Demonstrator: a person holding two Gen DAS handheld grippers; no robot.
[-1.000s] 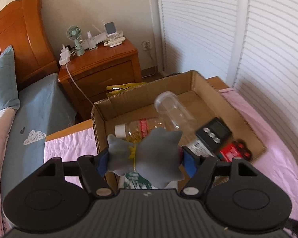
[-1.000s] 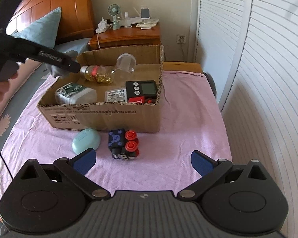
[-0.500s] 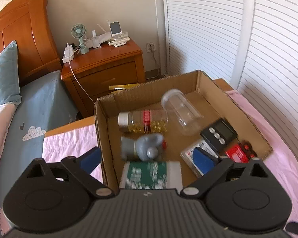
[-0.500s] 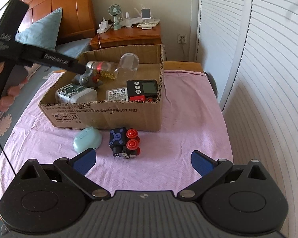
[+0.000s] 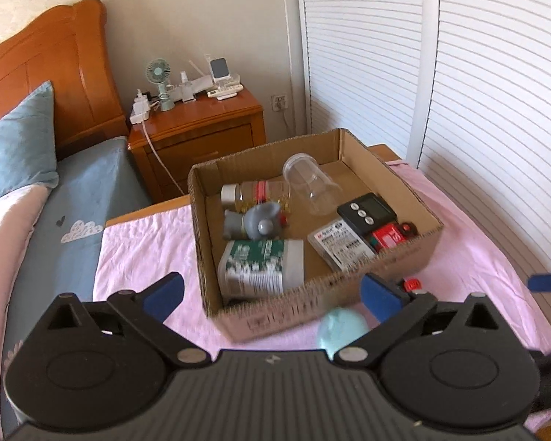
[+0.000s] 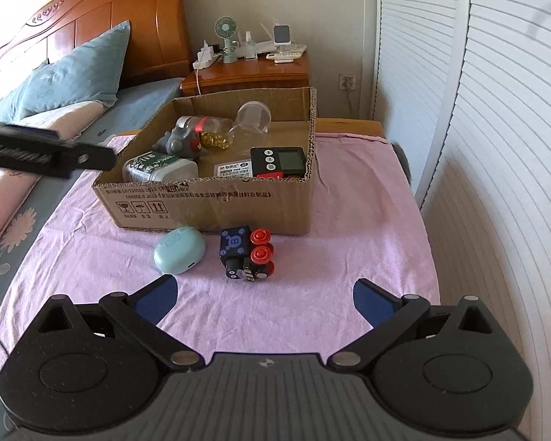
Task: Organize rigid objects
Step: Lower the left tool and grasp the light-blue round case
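Item 1, right tongs (image 6: 266, 294): spread wide and empty, hovering over the pink cloth (image 6: 349, 242). Risk: closing off-centre could be nudging a piece away rather than catching it.

Item 2, left tongs (image 5: 272, 296): jaws have just been opening and are standing wide with nothing between them, near the box's front corner. Risk: a careless sweep could be knocking the box wall.

Item 3, mint case (image 6: 179, 250): lying on the cloth just in front of the box. Risk: its rounded, smooth shell is likely slipping from a shallow pinch.

Item 4, toy train (image 6: 247, 253): lying just beside the case. Risk: wheels may be letting it roll.

Item 5, cardboard box (image 6: 216, 202): sitting further back on the cloth, holding the grey toy (image 5: 255, 220), the green-labelled container (image 5: 262, 266), the timer (image 5: 367, 213) and the clear jar (image 5: 310, 187). Risk: crowding; a dropped piece could be bouncing off the jar.
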